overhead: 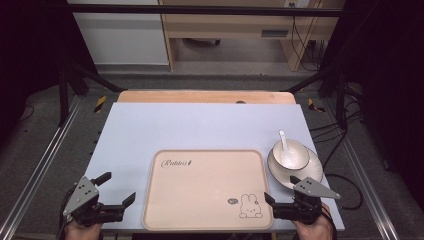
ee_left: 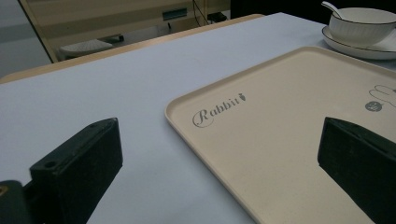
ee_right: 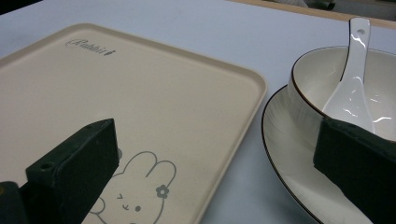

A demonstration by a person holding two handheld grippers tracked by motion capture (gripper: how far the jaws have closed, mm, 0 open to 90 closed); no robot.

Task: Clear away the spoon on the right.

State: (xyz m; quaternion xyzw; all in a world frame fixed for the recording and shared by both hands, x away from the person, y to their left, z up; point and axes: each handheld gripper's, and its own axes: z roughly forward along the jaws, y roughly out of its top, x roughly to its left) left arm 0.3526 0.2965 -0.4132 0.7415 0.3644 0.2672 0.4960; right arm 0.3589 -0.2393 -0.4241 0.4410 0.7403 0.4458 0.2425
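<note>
Bowl with spoon on saucer, right of tray on counter. Likely fragile, slick; better gripped at rim. Right hand-held gripper nearest, wide open, empty; left hand-held gripper likewise.

A lab: black frame rig around table.

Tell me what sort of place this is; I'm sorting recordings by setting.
Probably a lab or office test bench, not a home kitchen. The table stands inside a black metal frame, loose cables trail over grey floor, and office-style desks stand behind it.
</note>
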